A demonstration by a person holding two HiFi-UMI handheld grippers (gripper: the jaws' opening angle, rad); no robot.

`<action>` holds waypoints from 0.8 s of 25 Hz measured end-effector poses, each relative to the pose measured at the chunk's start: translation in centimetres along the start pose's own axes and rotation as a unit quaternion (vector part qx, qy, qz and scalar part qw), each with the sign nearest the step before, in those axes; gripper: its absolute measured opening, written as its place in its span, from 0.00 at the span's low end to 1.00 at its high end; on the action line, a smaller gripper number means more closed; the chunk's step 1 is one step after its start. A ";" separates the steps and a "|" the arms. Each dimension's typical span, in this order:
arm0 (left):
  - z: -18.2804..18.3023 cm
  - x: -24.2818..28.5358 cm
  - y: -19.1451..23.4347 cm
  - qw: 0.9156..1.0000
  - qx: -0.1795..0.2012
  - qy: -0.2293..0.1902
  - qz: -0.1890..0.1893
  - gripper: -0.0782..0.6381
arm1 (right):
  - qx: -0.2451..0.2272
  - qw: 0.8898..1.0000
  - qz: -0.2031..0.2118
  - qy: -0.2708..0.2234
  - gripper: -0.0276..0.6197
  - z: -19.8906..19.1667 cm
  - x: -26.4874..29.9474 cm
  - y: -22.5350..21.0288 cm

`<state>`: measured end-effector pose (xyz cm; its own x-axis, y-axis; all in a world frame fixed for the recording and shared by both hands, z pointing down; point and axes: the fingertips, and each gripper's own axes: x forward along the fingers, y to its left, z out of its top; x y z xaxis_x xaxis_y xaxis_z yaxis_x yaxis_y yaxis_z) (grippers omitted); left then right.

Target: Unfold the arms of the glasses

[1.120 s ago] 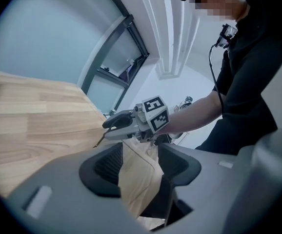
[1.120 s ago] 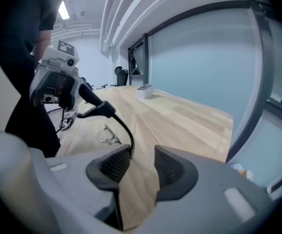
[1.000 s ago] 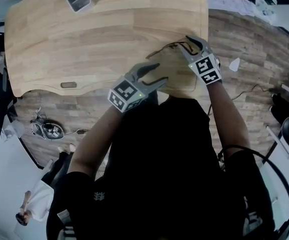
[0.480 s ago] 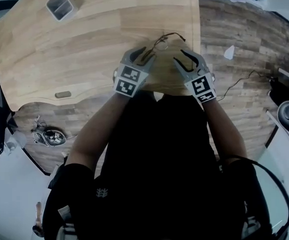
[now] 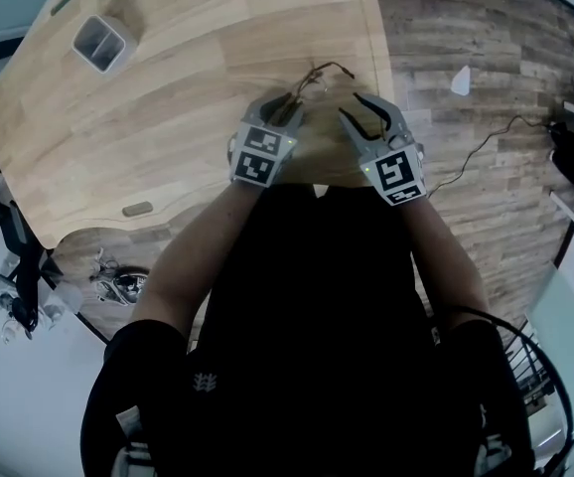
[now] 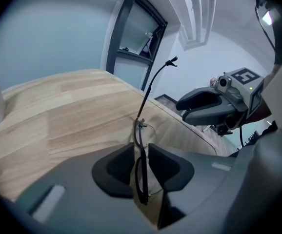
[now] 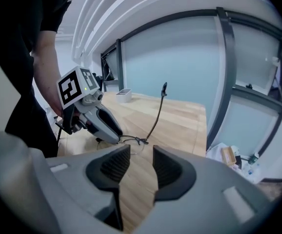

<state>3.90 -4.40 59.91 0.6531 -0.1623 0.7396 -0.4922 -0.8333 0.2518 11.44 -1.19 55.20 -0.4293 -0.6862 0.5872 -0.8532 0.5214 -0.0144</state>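
Note:
Thin dark-framed glasses (image 5: 312, 82) lie near the front edge of the wooden table (image 5: 188, 87). One arm of the glasses (image 6: 153, 89) sticks out, away from the frame. My left gripper (image 5: 289, 107) is at the glasses. Its jaws are closing with the frame (image 6: 141, 174) edge-on between the pads and a thin gap still showing. My right gripper (image 5: 357, 109) stands open just right of the glasses with nothing between its fingers. In the right gripper view the left gripper (image 7: 102, 123) reaches down to the glasses (image 7: 131, 141).
A small white container (image 5: 100, 43) stands far back on the left of the table. The table's right edge (image 5: 374, 28) runs close beside the glasses. Beyond it is wood-pattern floor with a cable (image 5: 486, 147). Windows with dark frames (image 7: 229, 82) line the far side.
My left gripper has come forward and down onto the glasses, and its jaws have narrowed around the frame. The right gripper has drawn back slightly from the glasses and stayed open.

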 end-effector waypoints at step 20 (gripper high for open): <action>0.4 -3.7 -2.4 0.996 0.055 -0.067 -0.026 0.16 | 0.223 0.965 0.126 -0.061 0.31 4.0 3.1 2.1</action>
<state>2.89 -1.99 56.38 0.7501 -0.1804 0.6363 -0.3953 -0.8936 0.2126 7.16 -4.22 53.76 -0.6478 -0.6349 0.4210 -0.7485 0.4280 -0.5065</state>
